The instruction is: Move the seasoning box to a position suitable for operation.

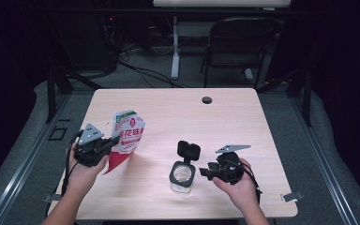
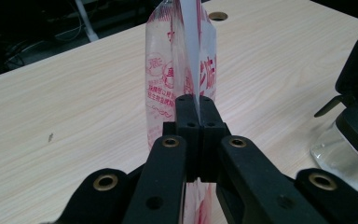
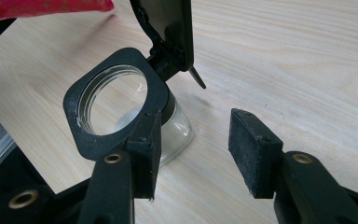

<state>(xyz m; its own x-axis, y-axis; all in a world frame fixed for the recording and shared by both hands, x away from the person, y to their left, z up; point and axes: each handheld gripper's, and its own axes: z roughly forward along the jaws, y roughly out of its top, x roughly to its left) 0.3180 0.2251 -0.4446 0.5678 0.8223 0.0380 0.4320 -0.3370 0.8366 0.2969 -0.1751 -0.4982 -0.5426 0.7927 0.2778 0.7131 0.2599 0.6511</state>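
On the pale wooden desk (image 1: 168, 105), my left gripper (image 1: 104, 143) at nine o'clock had its fingers clamped on the red-and-white printed plastic pouch (image 1: 127, 133), held upright. At five o'clock, my right gripper (image 1: 206, 171) waited, fingers wide, just beside the clear square jar (image 1: 183, 176), black flip lid (image 1: 189, 151) open.

The bag (image 1: 127, 136) stands by the desk's (image 1: 225, 117) left edge; the jar (image 1: 183, 174) sits right of it, near the front edge.
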